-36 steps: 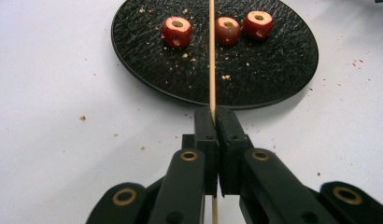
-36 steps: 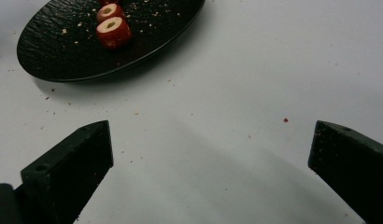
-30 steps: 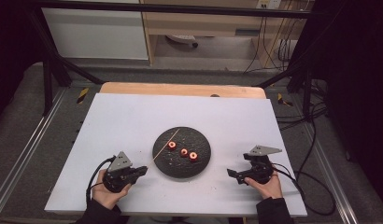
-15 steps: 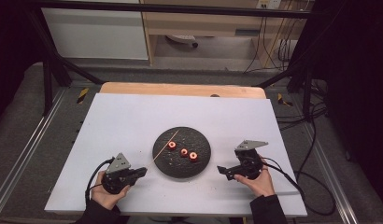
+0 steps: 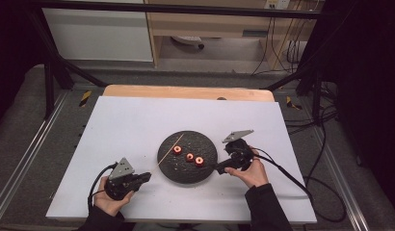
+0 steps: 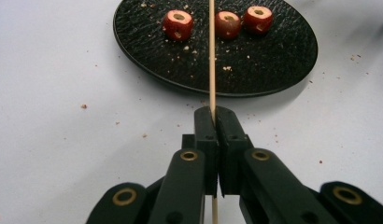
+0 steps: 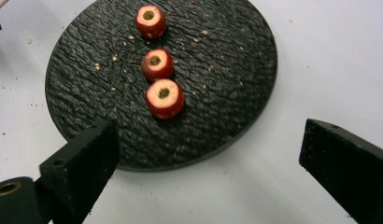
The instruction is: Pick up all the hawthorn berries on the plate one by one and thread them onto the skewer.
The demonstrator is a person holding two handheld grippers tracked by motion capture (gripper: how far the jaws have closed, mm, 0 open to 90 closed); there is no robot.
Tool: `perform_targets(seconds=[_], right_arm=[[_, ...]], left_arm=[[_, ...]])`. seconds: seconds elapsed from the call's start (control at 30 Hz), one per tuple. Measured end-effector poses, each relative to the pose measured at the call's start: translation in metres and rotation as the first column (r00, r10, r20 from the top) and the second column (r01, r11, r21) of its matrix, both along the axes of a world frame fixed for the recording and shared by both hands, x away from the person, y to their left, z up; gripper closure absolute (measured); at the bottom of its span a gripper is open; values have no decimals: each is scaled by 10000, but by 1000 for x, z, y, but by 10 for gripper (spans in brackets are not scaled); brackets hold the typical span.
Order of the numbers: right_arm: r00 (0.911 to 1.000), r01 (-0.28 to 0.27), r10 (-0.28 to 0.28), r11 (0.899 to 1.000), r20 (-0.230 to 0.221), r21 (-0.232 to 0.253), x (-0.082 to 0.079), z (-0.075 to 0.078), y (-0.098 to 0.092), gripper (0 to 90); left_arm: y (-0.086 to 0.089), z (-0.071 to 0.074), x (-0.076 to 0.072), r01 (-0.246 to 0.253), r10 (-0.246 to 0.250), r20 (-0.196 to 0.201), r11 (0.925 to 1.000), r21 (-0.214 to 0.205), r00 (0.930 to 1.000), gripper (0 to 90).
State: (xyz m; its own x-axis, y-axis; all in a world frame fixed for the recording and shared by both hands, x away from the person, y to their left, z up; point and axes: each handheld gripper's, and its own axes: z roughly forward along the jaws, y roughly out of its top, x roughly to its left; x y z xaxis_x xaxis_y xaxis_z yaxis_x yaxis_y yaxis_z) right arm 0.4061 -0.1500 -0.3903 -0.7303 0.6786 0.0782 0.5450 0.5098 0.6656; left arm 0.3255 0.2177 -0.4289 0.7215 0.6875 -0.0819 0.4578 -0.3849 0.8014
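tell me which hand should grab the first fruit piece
Right. Its tongs are open at the plate rim, nearest fruit piece just ahead. The left tongs are shut on the skewer.

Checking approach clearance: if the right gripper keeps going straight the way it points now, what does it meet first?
Likely the near rim of the black plate, then the closest red fruit piece. The right gripper is open, nothing between its jaws. Its height above the plate is unclear, so it might pass over the rim.

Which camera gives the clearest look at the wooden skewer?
The left gripper view: the skewer runs straight up from the left gripper's shut jaws. The high view shows it thin and small; the right gripper view catches just its tip at the corner.
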Motion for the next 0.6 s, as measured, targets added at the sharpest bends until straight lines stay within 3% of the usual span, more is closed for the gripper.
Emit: perform_targets(seconds=[0.27,0.6], right_arm=[[9952,-797,750,9940,-635,-748,17,4,32,148],[9787,-1536,1286,9758,-1598,-1558,30,-2,57,252]], left_arm=[[0,-1,0,21,-21,-46,10000,45,10000,881],[0,-2,1,49,-48,-72,9999,115,10000,881]])
